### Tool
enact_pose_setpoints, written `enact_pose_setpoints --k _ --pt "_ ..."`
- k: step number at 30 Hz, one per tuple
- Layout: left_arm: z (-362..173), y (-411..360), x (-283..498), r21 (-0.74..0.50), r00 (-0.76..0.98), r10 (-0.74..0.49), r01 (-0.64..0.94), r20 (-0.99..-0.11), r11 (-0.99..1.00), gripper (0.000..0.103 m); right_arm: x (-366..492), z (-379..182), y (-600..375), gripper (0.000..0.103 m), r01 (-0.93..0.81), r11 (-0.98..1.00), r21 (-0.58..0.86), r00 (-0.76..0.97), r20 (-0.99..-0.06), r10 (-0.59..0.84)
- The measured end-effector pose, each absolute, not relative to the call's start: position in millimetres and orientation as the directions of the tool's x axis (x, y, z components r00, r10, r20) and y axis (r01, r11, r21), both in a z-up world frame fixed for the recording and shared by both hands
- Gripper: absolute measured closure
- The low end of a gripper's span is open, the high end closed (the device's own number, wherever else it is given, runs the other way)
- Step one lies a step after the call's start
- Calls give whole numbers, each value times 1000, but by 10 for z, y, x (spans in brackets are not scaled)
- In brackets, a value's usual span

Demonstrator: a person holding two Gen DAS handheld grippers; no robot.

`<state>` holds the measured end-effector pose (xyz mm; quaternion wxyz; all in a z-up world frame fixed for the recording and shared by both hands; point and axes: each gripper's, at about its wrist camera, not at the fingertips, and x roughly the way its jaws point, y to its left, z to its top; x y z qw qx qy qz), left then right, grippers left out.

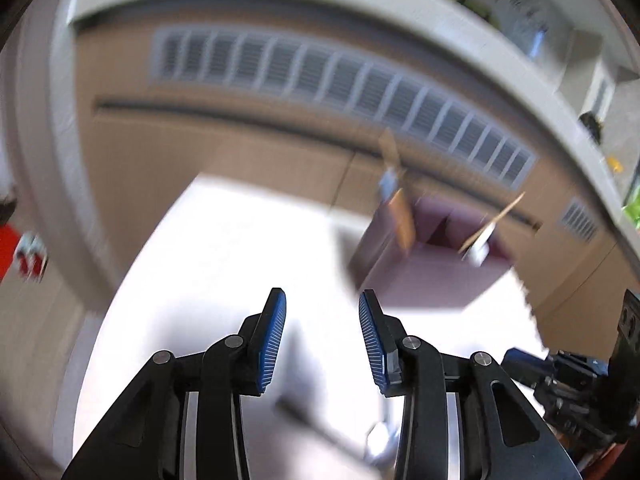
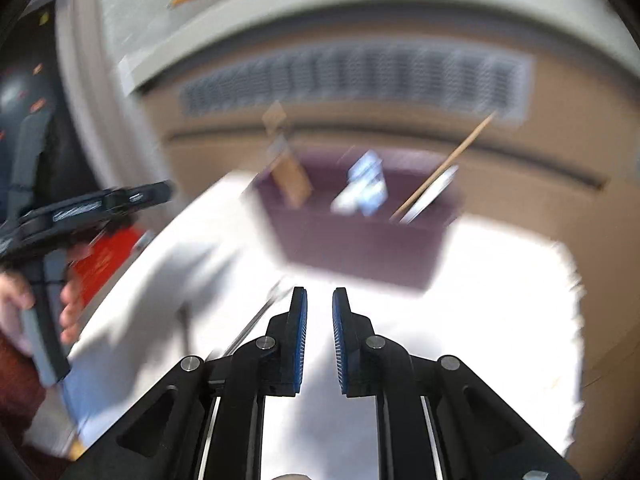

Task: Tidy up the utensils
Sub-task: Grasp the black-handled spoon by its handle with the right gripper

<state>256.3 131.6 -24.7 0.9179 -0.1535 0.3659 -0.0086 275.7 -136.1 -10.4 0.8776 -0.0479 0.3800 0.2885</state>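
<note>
Well, both of my views are smeared with blur, so fine detail is lost; still, the main things read clearly enough. My left gripper [image 1: 322, 330] stands with its blue-padded jaws spread wide and nothing between them; below it lies a white cloth [image 1: 224, 248] covering the table, glaring bright. My right gripper [image 2: 320, 334] has its jaws parted by only a narrow gap, and nothing is caught in that gap either (the pads face each other over bare white cloth).

Ahead of both grippers sits a dark purple organizer box [image 2: 360, 248] on the far part of the cloth, its compartments open at the top; in it stand a wooden spatula-like utensil [image 2: 292, 178] toward the left, a bluish-white item [image 2: 366, 188] in the middle that I cannot make out, and a thin wooden stick [image 2: 444, 166] leaning to the right beside a pale metal piece [image 2: 434, 192]. In the left view the same box [image 1: 424, 276] lies up and to the right of my jaws.

Just left of my right gripper, a thin metal utensil [image 2: 256, 320] lies on the cloth, running diagonally; which kind I cannot tell. Behind the table runs a tan wall with a long vent grille [image 1: 344, 92]. At the left edge of the right view, a hand [image 2: 70, 308] grips the handle of my other gripper.
</note>
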Motion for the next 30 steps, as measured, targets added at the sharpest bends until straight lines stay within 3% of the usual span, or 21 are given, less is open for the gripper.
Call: enact_pose_setpoints --k 5,10,22,30 --pt "-462 1667 2229 -255 679 -75 -168 -730 952 64 2360 -554 -810 91 -731 674 106 348 -792 502" --pt "-515 1757 2020 -168 664 -17 -164 -747 972 64 2196 -762 -339 91 -828 556 74 263 -824 502" --pt "-408 1688 2020 -172 664 -51 -118 -746 978 64 2511 -878 53 90 -821 571 0 294 -857 422" --pt "-403 1609 2037 -171 658 -66 -96 -750 981 64 2469 -852 -142 92 -798 598 79 269 -840 470"
